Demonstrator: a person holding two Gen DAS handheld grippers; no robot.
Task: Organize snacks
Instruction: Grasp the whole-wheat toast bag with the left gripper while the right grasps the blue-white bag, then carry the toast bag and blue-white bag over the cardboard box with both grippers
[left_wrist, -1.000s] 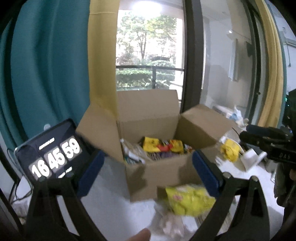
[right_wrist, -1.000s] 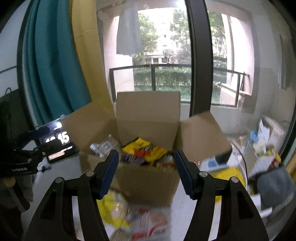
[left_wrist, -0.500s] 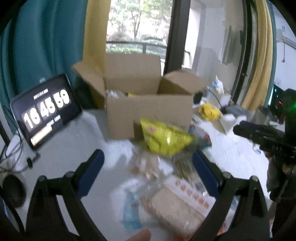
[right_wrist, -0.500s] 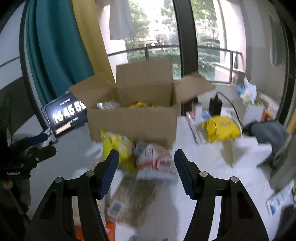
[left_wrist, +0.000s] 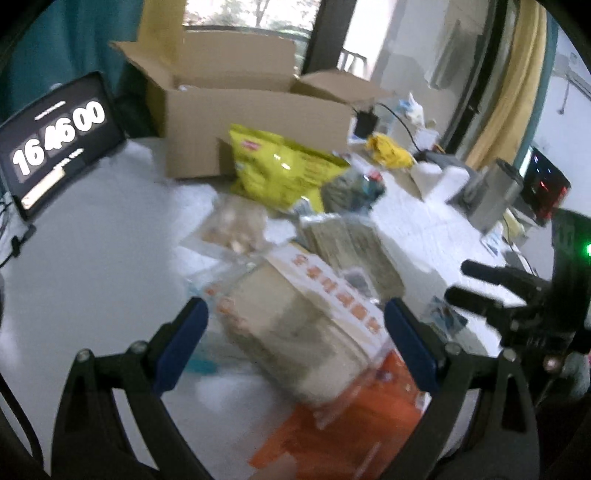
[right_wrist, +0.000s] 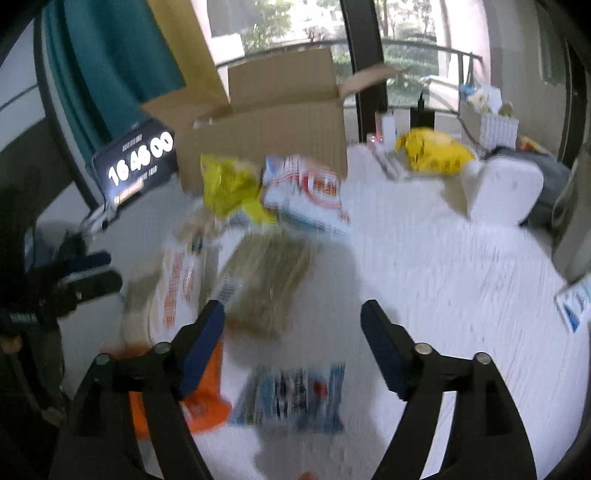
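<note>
- Left wrist view: the left hand-held gripper (left_wrist: 295, 332) hangs with jaws spread wide and empty above a clear-wrapped pale snack pack with orange lettering (left_wrist: 295, 314), whose near end is blurred.
- Behind it on the white surface (left_wrist: 92, 258) lie a yellow crinkled snack bag (left_wrist: 284, 170) and an open brown cardboard box (left_wrist: 240, 99); the box's contents are hidden by its front wall.
- A black tablet showing a clock (left_wrist: 55, 140) is cut off at the left edge.
- Right wrist view: the right hand-held gripper (right_wrist: 291, 332) is also open and empty, over the heavily smeared pile.
- A blue-and-white packet (right_wrist: 291, 398) beneath it is too blurred to read.
</note>
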